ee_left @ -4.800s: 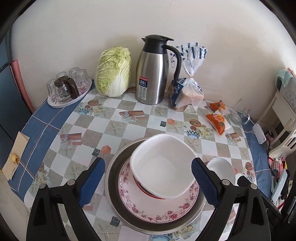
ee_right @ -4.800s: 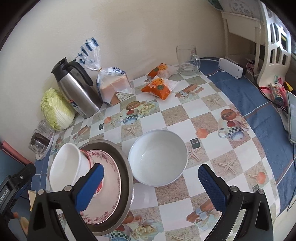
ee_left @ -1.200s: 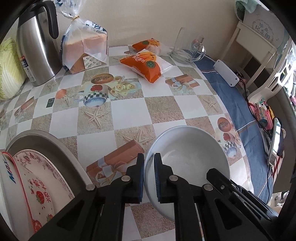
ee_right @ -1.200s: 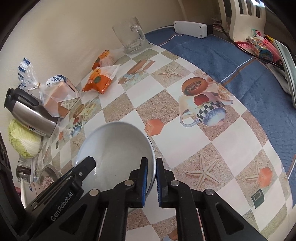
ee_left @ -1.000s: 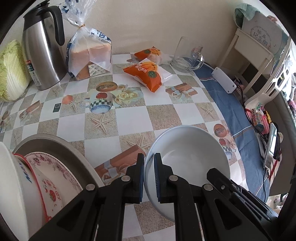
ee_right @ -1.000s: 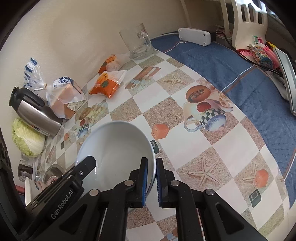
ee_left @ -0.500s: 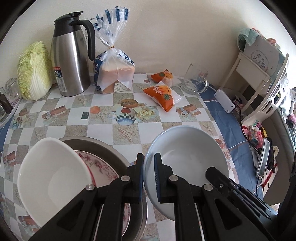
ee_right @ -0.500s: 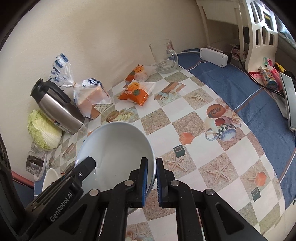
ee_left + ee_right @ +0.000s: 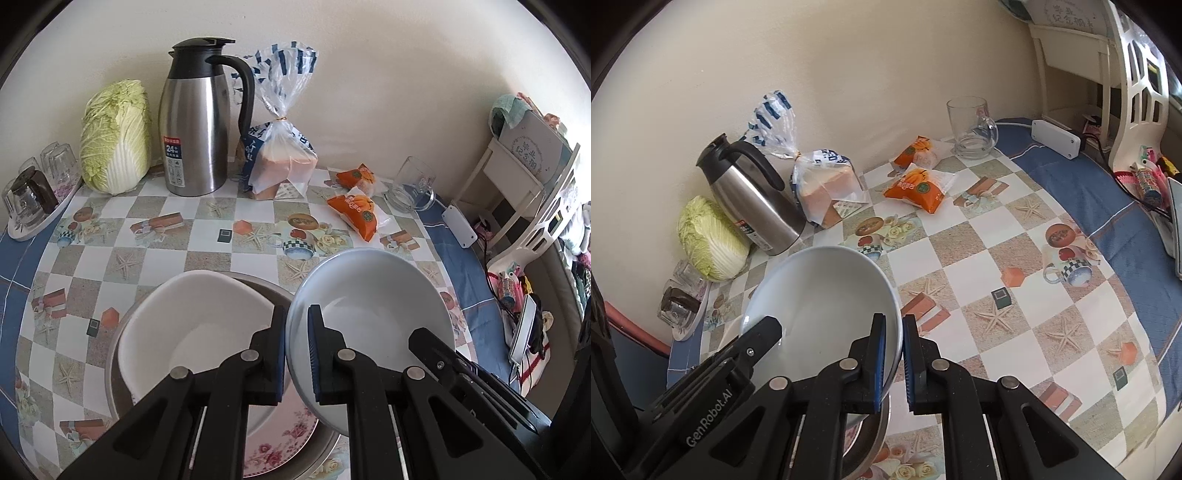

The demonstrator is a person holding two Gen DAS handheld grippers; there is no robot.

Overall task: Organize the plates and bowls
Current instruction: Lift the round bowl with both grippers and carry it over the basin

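A round pale bowl hangs tilted above the table, held from both sides. My left gripper is shut on its left rim. My right gripper is shut on its right rim; in the right wrist view the round bowl fills the lower left. Just left of it stands a squarish white bowl on a floral plate, which lies in a steel plate. The round bowl's lower edge overlaps that stack's right side.
Along the wall stand a steel thermos, a cabbage, a bag of bread, orange snack packs and a glass mug. A tray of glasses sits far left. A white chair stands right of the table.
Both grippers lifted the round bowl off the table and carried it left, up to the stack. The squarish bowl and plates have come fully into the left wrist view.
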